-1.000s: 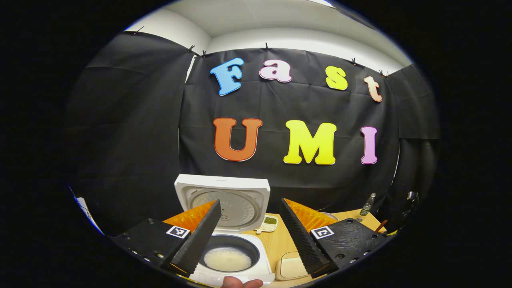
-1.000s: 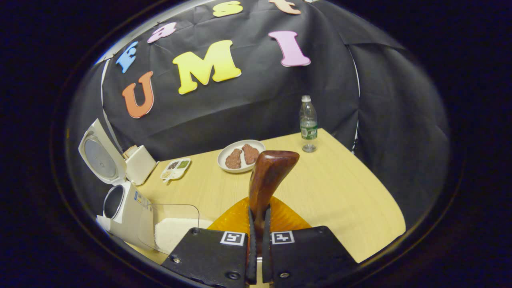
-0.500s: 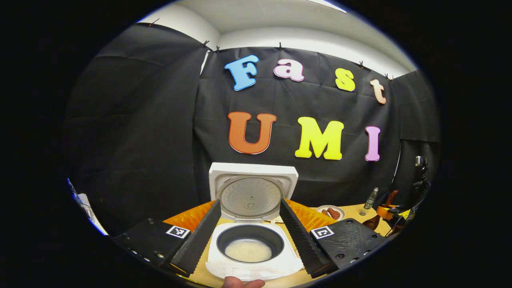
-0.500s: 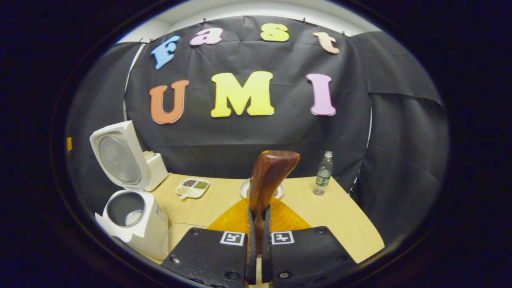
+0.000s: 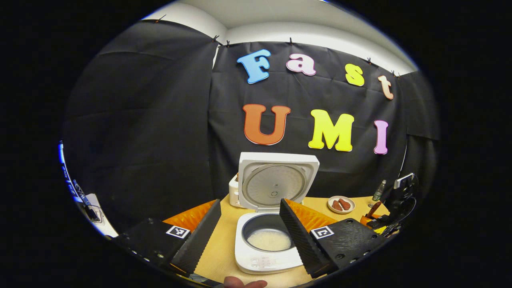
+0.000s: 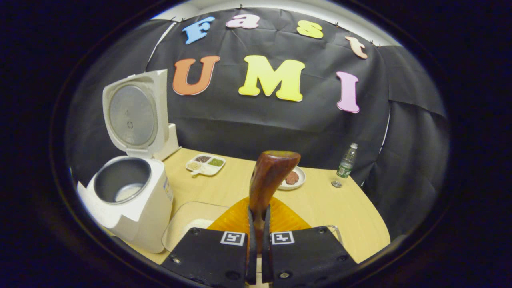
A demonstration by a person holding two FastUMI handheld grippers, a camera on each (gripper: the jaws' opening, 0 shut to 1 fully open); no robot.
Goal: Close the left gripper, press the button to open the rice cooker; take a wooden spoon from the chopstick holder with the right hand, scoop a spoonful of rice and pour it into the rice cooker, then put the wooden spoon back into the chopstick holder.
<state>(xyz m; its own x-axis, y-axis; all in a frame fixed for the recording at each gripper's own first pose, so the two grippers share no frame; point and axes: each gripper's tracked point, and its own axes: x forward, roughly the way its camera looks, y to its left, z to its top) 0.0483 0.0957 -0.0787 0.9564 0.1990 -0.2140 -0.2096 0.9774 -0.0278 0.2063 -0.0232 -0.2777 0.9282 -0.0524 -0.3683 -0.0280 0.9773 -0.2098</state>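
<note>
White plastic dominates the left of the right gripper view, where the rice cooker (image 6: 128,200) stands on the worktop (image 6: 340,216) with its lid (image 6: 134,114) raised and a little rice in the pot. Just right of it sits a clear rice container (image 6: 188,220), near enough for short scoops. At centre, the right tongs (image 6: 256,244) grip the wooden spoon (image 6: 270,180) by its stem, its broad end upright. Beyond lie a sectioned dish (image 6: 205,165), a plate of food (image 6: 294,179) and a water bottle (image 6: 346,164), all well apart from the cooker. In the left gripper view, the left tongs (image 5: 250,236) hang wide apart, empty, before the open pot.
</note>
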